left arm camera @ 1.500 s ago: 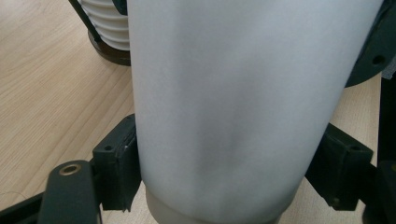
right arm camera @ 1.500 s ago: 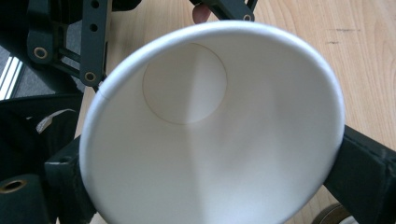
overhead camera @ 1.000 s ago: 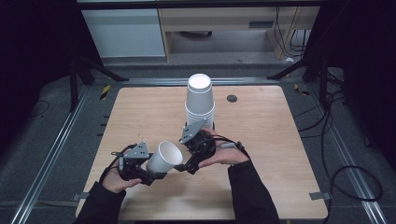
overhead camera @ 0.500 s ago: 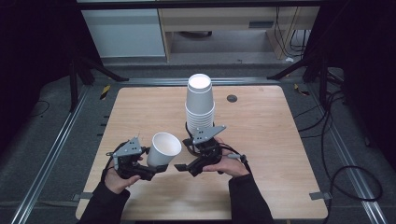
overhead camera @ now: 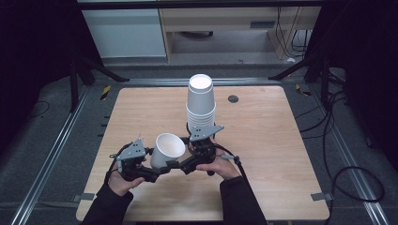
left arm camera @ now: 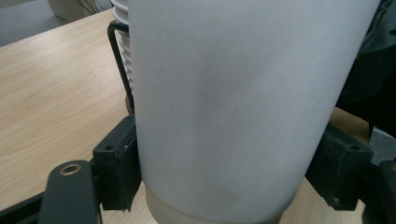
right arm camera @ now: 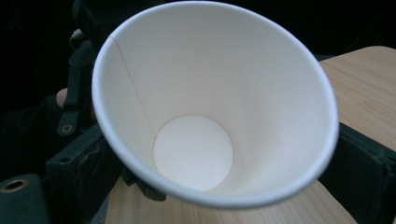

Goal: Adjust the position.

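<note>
Single paper cup (overhead camera: 169, 149), lower centre of the high view, clamped between the fingers of both the left gripper (overhead camera: 141, 161) and right gripper (overhead camera: 185, 161). Before nesting on the inverted cup stack (overhead camera: 201, 103), release one grip without crushing the wall.

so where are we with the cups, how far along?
Done: one paper cup is off the upside-down stack and tipped on its side, mouth open. In hand: both the left gripper and right gripper flank it above the table, jaws against its wall. Left: setting it down; the stack's other cups remain nested.
</note>
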{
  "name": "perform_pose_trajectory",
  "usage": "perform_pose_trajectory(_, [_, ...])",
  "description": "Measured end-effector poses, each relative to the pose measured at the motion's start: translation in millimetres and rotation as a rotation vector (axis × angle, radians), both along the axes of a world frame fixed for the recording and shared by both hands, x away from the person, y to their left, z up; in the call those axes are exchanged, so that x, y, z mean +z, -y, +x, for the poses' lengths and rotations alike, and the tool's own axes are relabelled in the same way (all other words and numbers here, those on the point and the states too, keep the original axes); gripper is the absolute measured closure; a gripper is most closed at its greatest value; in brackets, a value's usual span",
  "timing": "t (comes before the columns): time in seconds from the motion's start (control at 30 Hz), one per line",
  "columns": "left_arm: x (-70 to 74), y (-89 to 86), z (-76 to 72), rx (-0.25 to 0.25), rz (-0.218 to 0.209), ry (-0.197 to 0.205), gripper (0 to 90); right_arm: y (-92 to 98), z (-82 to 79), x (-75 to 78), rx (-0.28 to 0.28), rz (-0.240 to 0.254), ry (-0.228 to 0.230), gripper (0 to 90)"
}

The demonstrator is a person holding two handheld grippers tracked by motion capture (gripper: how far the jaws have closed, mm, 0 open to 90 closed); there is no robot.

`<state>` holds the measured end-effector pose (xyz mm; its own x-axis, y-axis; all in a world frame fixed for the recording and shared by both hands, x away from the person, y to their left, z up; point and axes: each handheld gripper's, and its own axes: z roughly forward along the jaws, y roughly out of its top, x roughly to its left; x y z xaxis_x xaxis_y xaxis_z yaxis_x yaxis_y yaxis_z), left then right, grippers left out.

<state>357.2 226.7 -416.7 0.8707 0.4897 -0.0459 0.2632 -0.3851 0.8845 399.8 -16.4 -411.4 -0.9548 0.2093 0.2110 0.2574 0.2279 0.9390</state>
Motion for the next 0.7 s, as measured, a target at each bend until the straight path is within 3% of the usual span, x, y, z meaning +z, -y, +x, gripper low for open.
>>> perform_pose_trajectory(0.7, [-0.2,3.6,-1.7,-0.001,0.004,0.013,21.9,-14.0,2.7,-4.5,0.023,0.069,-0.027,12.2])
